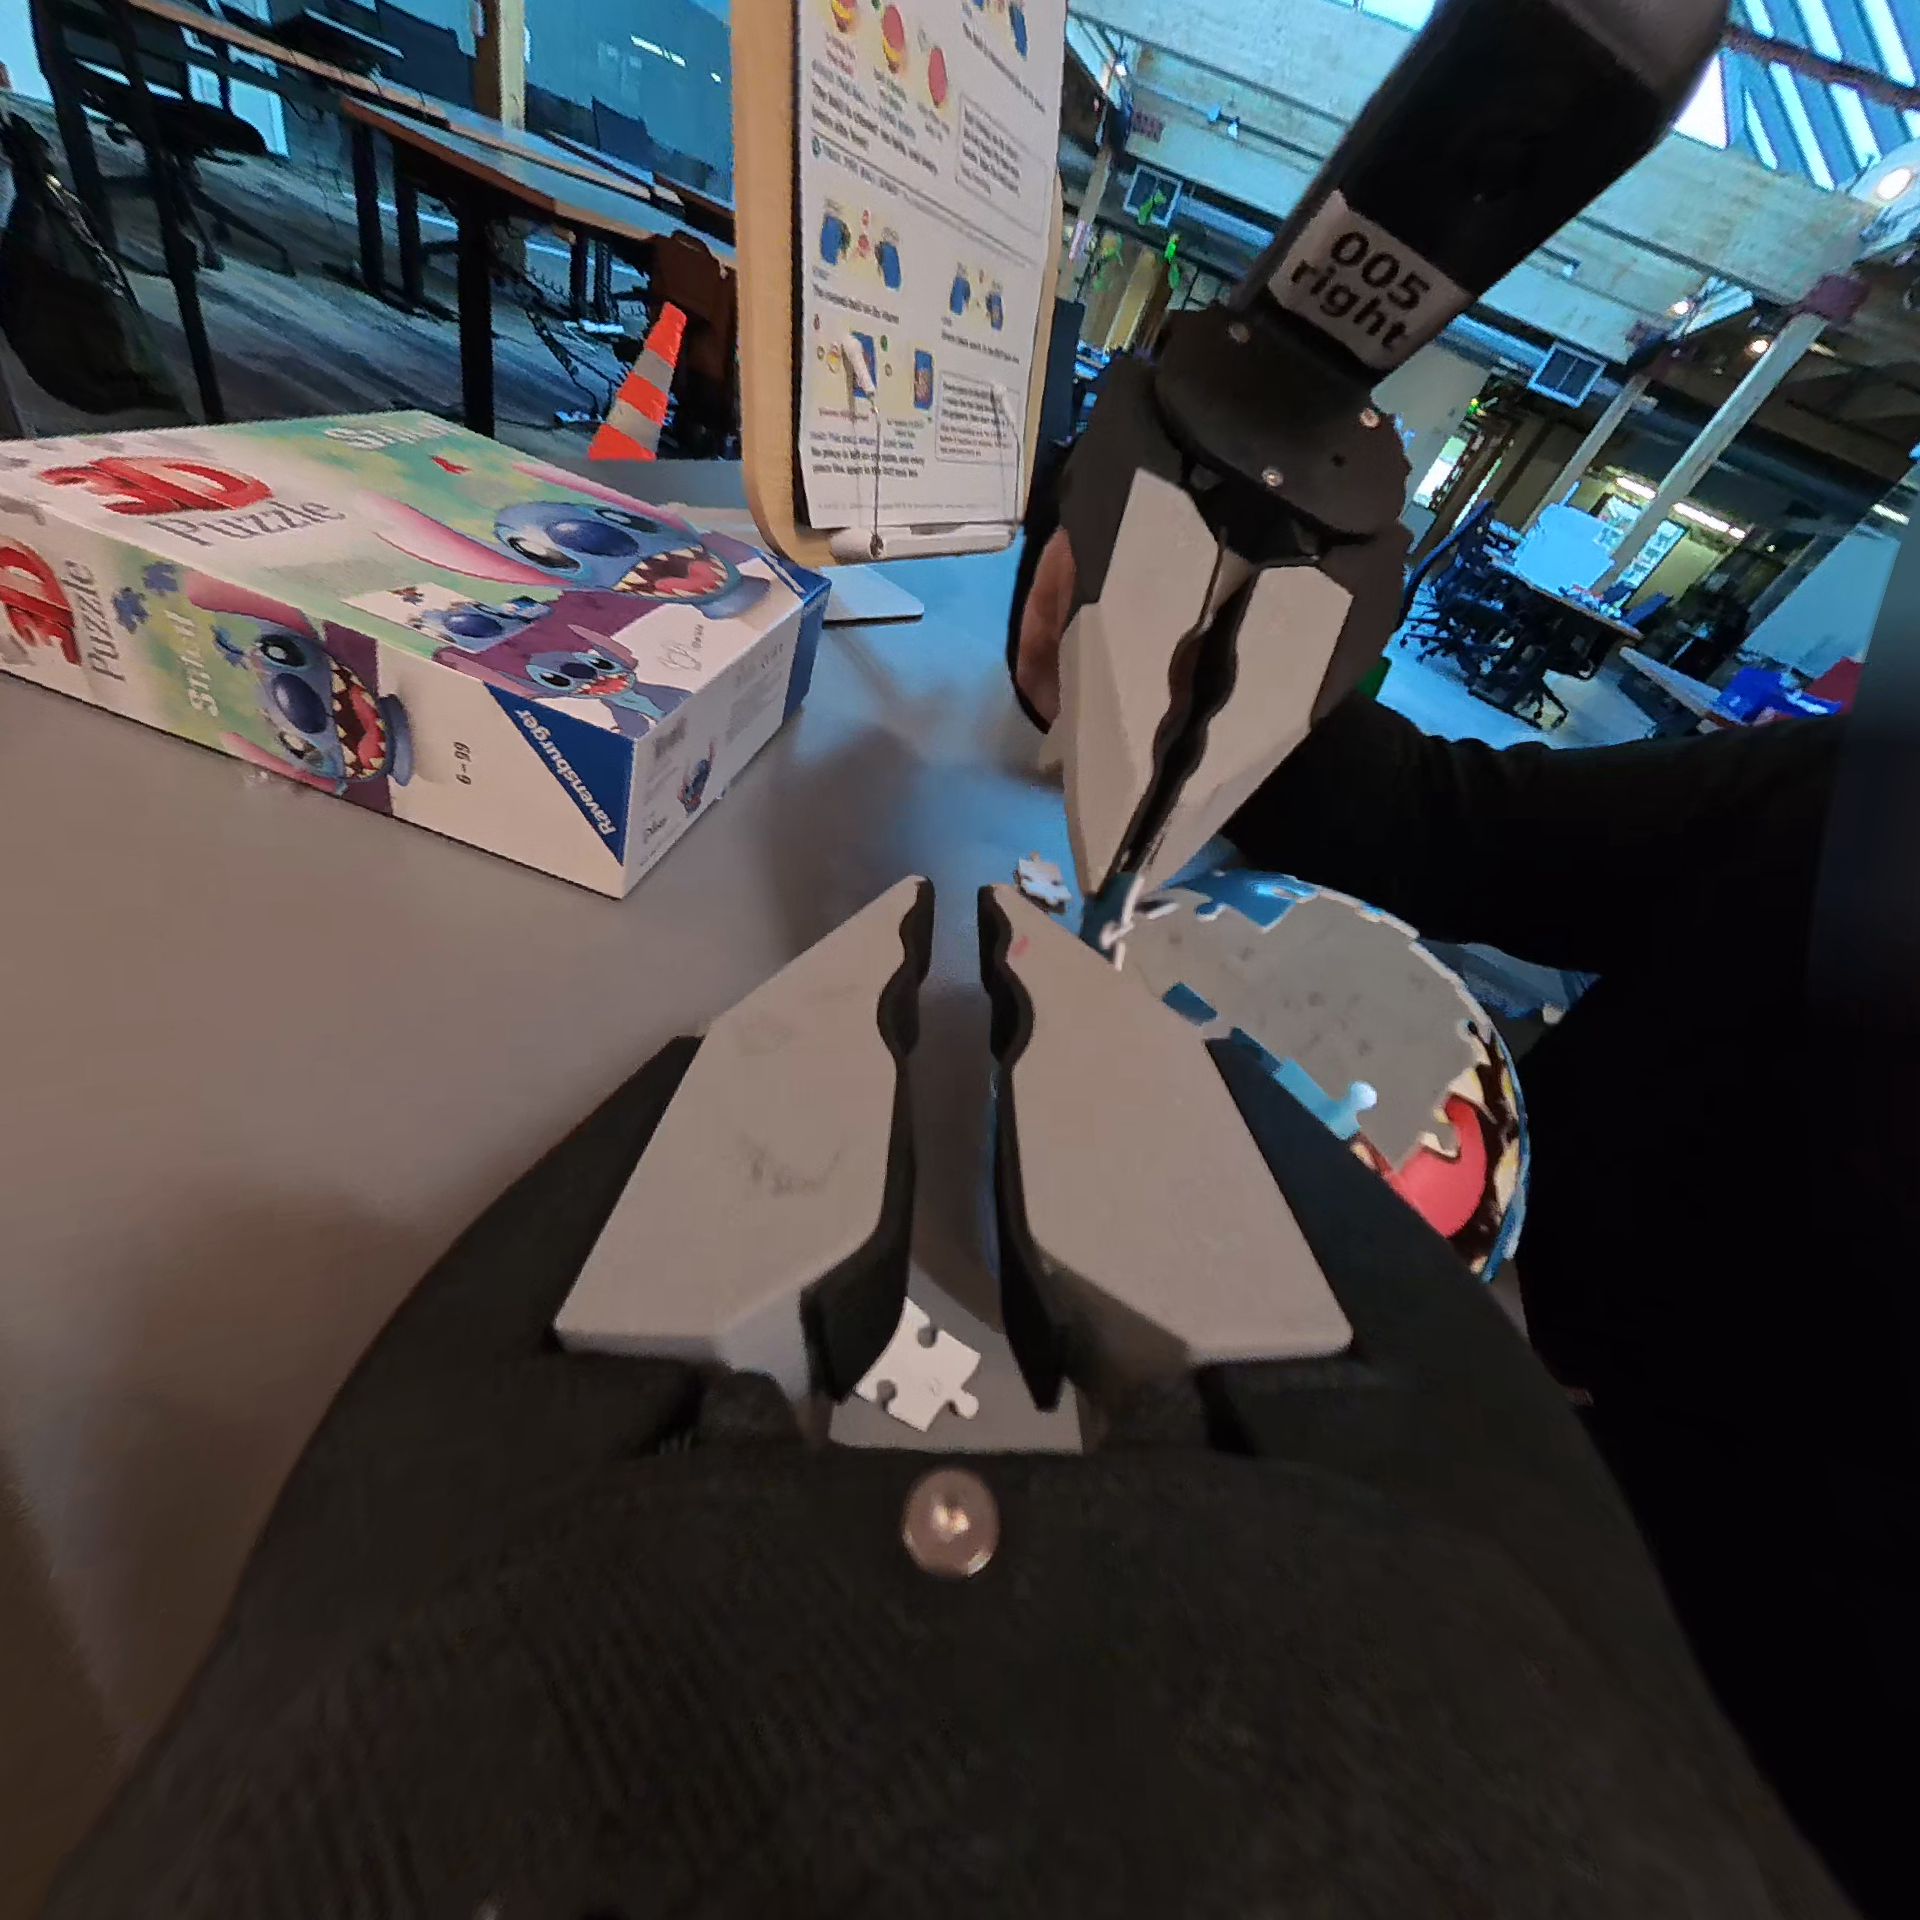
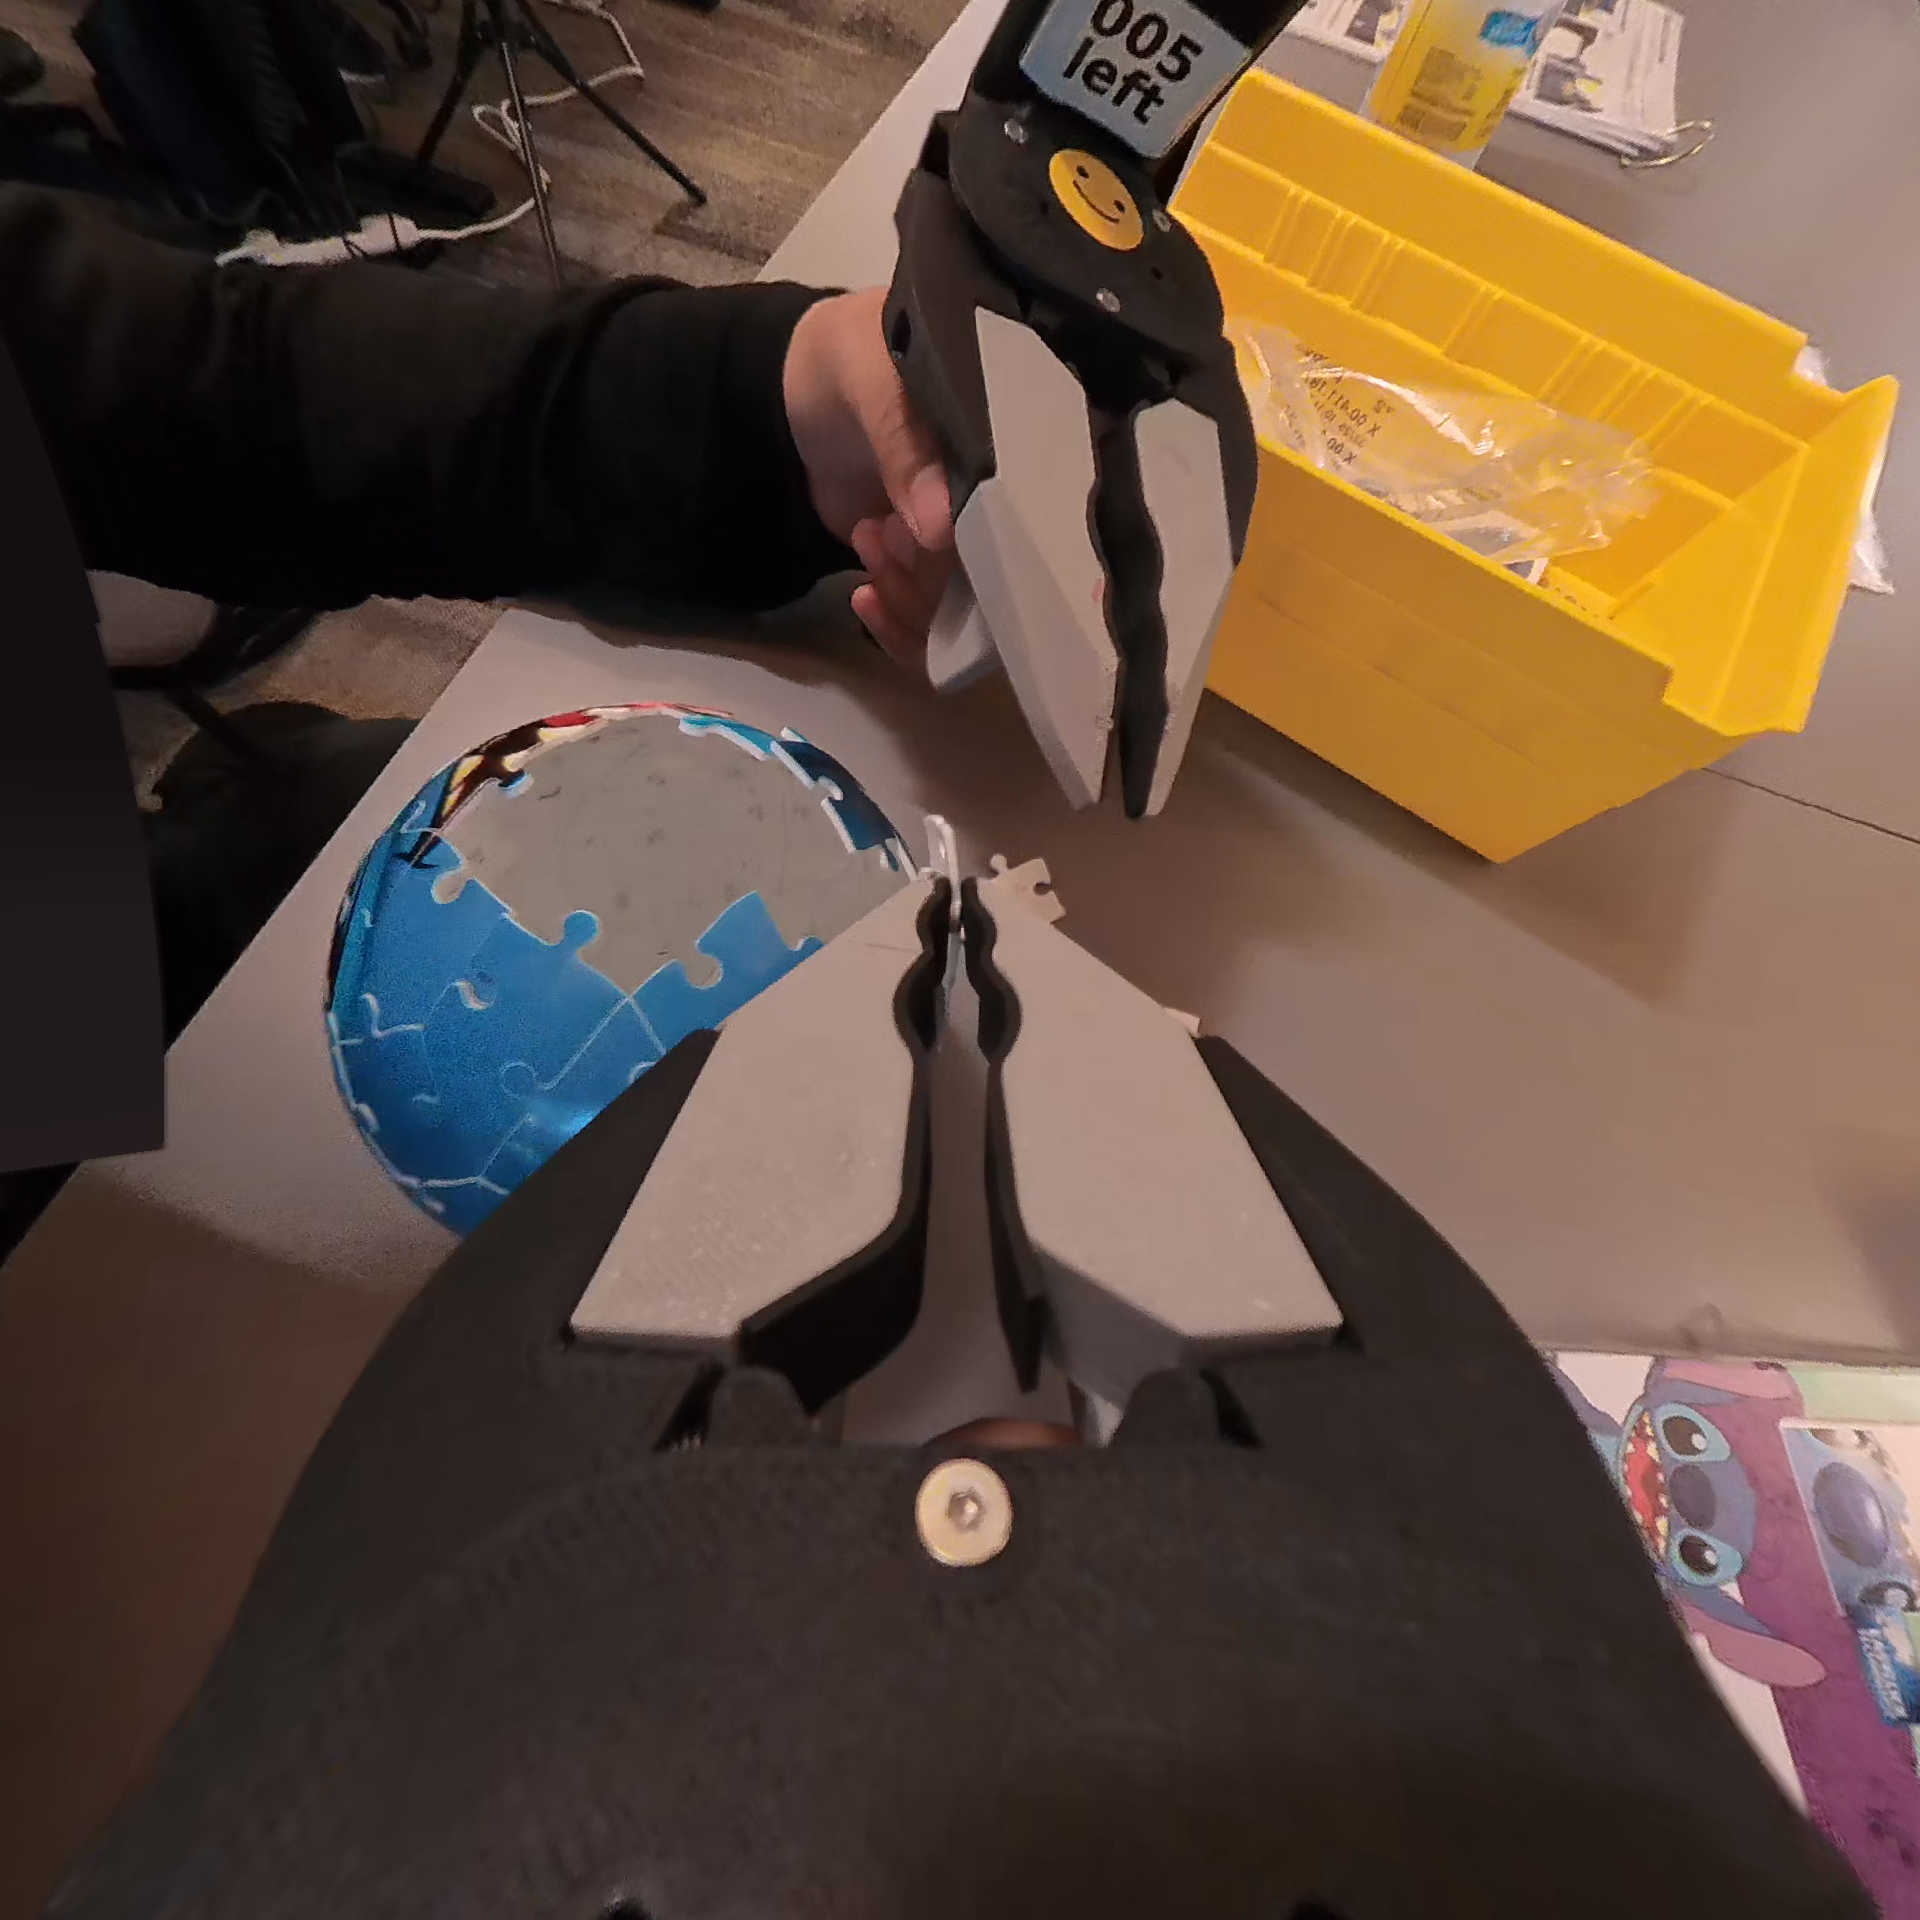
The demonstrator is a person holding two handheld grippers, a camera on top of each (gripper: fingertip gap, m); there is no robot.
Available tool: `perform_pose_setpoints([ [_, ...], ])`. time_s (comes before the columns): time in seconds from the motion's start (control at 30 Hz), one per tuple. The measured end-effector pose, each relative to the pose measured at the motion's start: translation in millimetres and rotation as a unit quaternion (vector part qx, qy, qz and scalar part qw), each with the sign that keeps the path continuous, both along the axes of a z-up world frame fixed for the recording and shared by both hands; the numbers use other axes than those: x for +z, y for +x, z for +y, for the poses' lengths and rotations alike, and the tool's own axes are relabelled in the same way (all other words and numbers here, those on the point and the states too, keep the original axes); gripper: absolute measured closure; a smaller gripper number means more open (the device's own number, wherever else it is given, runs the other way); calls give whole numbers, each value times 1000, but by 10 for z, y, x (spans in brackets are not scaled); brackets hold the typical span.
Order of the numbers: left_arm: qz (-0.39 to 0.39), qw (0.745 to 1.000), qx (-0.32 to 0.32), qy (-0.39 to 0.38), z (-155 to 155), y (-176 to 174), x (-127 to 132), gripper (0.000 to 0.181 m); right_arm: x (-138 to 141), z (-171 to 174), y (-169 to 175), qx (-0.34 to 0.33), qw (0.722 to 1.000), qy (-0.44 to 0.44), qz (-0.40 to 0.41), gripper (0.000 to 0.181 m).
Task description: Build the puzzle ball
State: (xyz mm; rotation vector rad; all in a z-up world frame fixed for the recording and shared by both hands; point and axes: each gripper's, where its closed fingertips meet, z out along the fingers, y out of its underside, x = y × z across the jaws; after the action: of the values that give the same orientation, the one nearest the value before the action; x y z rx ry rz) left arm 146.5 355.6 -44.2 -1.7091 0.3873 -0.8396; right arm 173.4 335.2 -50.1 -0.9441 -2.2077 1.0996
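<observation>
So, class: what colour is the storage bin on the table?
Yellow bin; the right wrist view shows it best.

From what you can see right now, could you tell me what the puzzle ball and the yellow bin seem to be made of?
Puzzle ball: probably glossy plastic; curved interlocking pieces shine. Yellow bin: moulded plastic, smooth ribbed walls.

The left gripper [image 1: 956,904] hovers over the grey table [image 1: 260,1091] with a narrow gap between its fingers. A loose white puzzle piece [image 1: 920,1369] lies below it. The right gripper [image 1: 1127,883] pinches a thin piece at the rim of the half-built puzzle ball [image 1: 1340,1039]. A puzzle box [image 1: 395,623] lies at left, beside an instruction sheet [image 1: 925,260].
</observation>
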Motion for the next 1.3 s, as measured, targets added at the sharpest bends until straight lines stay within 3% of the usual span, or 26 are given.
perform_pose_setpoints([
  [0.23, 18, 999, 25, 23, -19, -82, 35, 170, 107, 312, 196, -76, 997, 12, 26, 181],
  [0.3, 26, 999, 19, 22, -138, -70, 15, 155, -6, 440, 476, -96, 995, 30, -4, 181],
  [0.4, 23, 1000, -15, 7, -470, 5, 2, 119, -294, 530, 992, -107, 992, 35, -64, 181],
  [0.47, 62, 998, -5, 0, -662, -3, -91, 104, -485, 543, 1260, -114, 989, 12, -97, 181],
  [0.6, 86, 996, -7, -24, -967, 153, -275, 85, -715, 514, 1482, -123, 981, -60, -137, 181],
  [0.7, 91, 995, -10, -50, -1020, 353, -479, 79, -787, 379, 1524, -100, 973, -127, -165, 181],
  [0.8, 126, 990, 20, -66, -912, 429, -686, 76, -889, 347, 1495, -95, 973, -124, -171, 181],
  [0.97, 116, 992, 23, -52, -828, 540, -620, 73, -1000, 367, 1479, -98, 976, -74, -180, 162],
  [1.07, 130, 989, 22, -63, -854, 590, -659, 72, -815, 327, 1292, -94, 986, -57, -125, 126],
  [1.17, 137, 987, 29, -80, -907, 617, -719, 71, -597, 135, 1056, -59, 994, -61, -67, 117],
  [1.3, 60, 983, 73, -158, -924, 532, -707, 75, -475, -63, 888, -13, 986, -139, -96, 112],
])
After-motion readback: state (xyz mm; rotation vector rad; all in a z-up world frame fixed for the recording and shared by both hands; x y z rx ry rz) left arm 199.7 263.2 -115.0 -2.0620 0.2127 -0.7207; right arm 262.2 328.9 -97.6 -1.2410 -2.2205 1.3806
